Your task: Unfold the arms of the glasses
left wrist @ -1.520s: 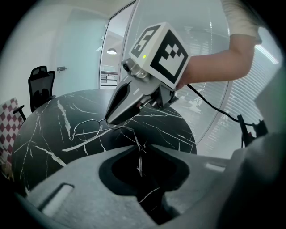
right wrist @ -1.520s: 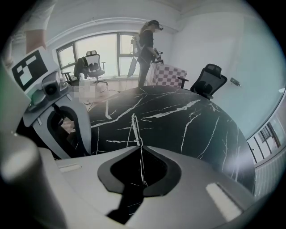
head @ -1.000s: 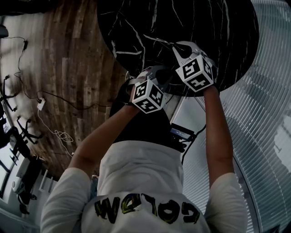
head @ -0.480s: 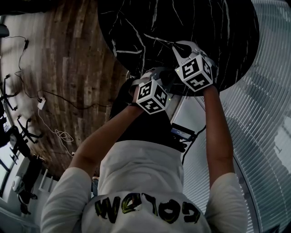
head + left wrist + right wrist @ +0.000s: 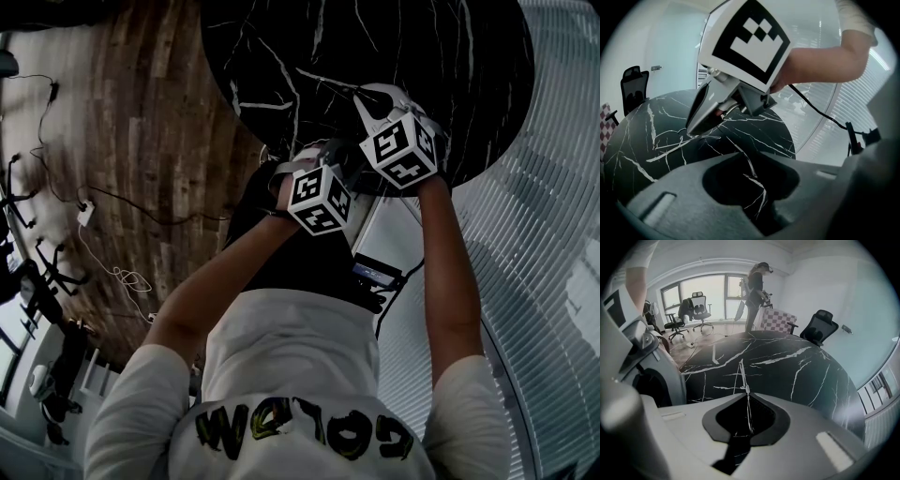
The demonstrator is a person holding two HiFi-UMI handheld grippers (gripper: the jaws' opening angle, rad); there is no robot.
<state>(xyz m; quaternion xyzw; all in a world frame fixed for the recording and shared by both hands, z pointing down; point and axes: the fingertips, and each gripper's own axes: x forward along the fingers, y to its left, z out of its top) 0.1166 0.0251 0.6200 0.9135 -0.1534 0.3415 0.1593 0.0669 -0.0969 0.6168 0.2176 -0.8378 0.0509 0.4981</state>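
Two grippers hang low over the black marble table, close together near the person's edge. The right gripper is clamped on the glasses, a thin wire frame poking out past its tips just above the table top. I can't tell whether the frame touches the table. The left gripper is just beside it, jaws apart and just been opening. Only table shows in the gap, so it holds nothing.

Handling, as a judgement: the glasses are very light thin metal, springy but easy to bend. The lenses would scratch and smudge, and the wire is likely to twist or slip between flat pads. The wire is too fine to tell whether the arms are folded or out.

Where to hold, probably: the right stays on the frame front by a hinge or the bridge, off the lenses. The left pinches one arm toward its free end and swings it out about the hinge, lightly, stopping where the hinge stops. The main risks are the frame pivoting in the right grip or an arm bending.
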